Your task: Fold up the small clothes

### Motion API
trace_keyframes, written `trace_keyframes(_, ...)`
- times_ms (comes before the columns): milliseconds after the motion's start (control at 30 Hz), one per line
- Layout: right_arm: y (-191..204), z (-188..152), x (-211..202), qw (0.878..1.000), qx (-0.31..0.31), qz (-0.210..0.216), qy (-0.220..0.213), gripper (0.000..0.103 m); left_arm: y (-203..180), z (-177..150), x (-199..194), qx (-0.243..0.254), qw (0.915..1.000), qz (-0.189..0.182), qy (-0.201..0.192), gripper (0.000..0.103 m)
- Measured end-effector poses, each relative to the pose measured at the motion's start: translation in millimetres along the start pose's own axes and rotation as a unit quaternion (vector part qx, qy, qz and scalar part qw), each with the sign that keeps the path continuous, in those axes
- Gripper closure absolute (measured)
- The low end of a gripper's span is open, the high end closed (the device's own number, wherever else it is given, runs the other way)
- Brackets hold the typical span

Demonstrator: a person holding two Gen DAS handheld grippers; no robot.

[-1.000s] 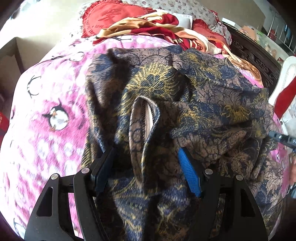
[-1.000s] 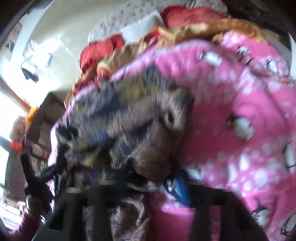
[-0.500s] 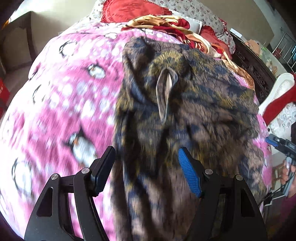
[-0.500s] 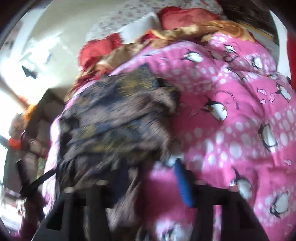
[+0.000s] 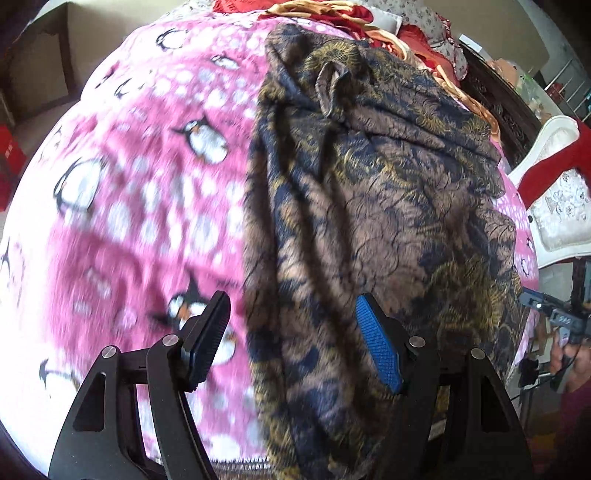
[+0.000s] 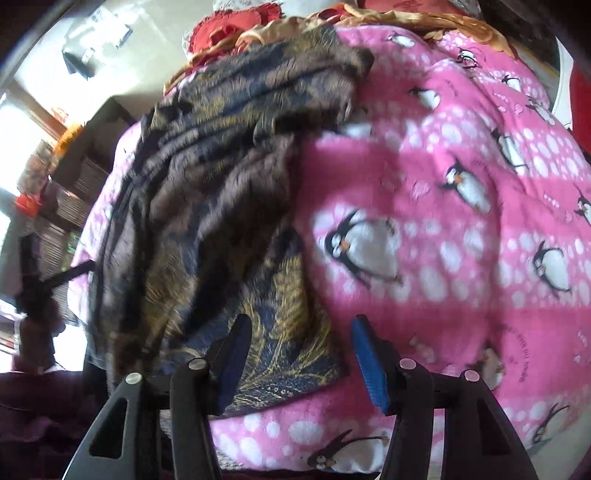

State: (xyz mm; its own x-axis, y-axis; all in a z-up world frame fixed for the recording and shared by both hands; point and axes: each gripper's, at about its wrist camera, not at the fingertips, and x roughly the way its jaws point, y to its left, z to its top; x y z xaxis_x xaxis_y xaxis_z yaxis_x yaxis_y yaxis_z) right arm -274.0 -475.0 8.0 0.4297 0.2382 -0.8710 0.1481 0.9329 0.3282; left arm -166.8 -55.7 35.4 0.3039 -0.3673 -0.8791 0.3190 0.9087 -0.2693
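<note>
A dark blue, brown and gold patterned garment lies lengthwise in loose folds on the pink penguin blanket. My left gripper hovers open over the garment's near left edge, and its pads touch nothing. In the right wrist view the garment fills the left side. My right gripper stands over the garment's near corner. Its jaws are closing, but the pads stay apart from the cloth, which lies flat beneath them. The right gripper, held in a hand, shows at the left wrist view's right edge.
Red and gold bedding is heaped at the far end of the bed. A dark carved bed frame and a white chair with red cloth stand on the right. Shelves stand beyond the bed in the right wrist view.
The right gripper has let go of the garment and opened. Both grippers have drawn back toward the near edge of the bed. The garment now lies stretched out longer on the blanket.
</note>
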Motion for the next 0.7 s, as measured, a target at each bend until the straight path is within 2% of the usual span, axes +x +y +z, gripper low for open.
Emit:
trace_keyframes(33, 6, -4, 2, 0.999, -0.017, -0.025, -0.011, 0.061, 2, -2, -2, -0.003, 1.0, 0.0, -0.001, 0.032)
trace_keyframes(67, 12, -7, 1, 0.997, -0.04, -0.058, -0.021, 0.084, 2, -4, -4, -0.004, 1.0, 0.001, -0.002, 0.032)
trace_keyframes(100, 16, -8, -1, 0.995, -0.054, -0.079, -0.026, 0.099, 3, -7, -7, -0.004, 1.0, 0.001, -0.003, 0.032)
trace_keyframes(167, 14, -14, -16, 0.997, -0.038, -0.056, -0.031, 0.099, 4, -10, -13, -0.003, 1.0, 0.001, -0.008, 0.032)
trace_keyframes(267, 11, -37, -49, 0.996, -0.035, -0.076, -0.031, 0.099, 7, -22, -22, -0.007, 0.9999, -0.005, -0.01, 0.032)
trace_keyframes(333, 1, -55, -62, 0.998, -0.011, -0.061, -0.023, 0.099, 9, -31, -24, -0.007, 0.9999, -0.006, -0.005, 0.032)
trace_keyframes(433, -5, -74, -61, 0.999, 0.005, -0.051, -0.016, 0.099, 11, -44, -22, -0.01, 0.9999, -0.003, 0.008, 0.032)
trace_keyframes(567, -7, -79, -53, 0.999, 0.031, -0.026, -0.027, 0.099, 13, -54, -25, -0.026, 0.9996, -0.005, 0.01, 0.032)
trace_keyframes(633, -7, -76, -51, 0.998, 0.04, -0.014, -0.037, 0.097, 13, -60, -28, -0.029, 0.9995, -0.006, 0.01, 0.032)
trace_keyframes(700, -6, -74, -50, 0.998, 0.039, -0.005, -0.044, 0.084, 11, -65, -29, -0.027, 0.9995, 0.002, 0.013, 0.032)
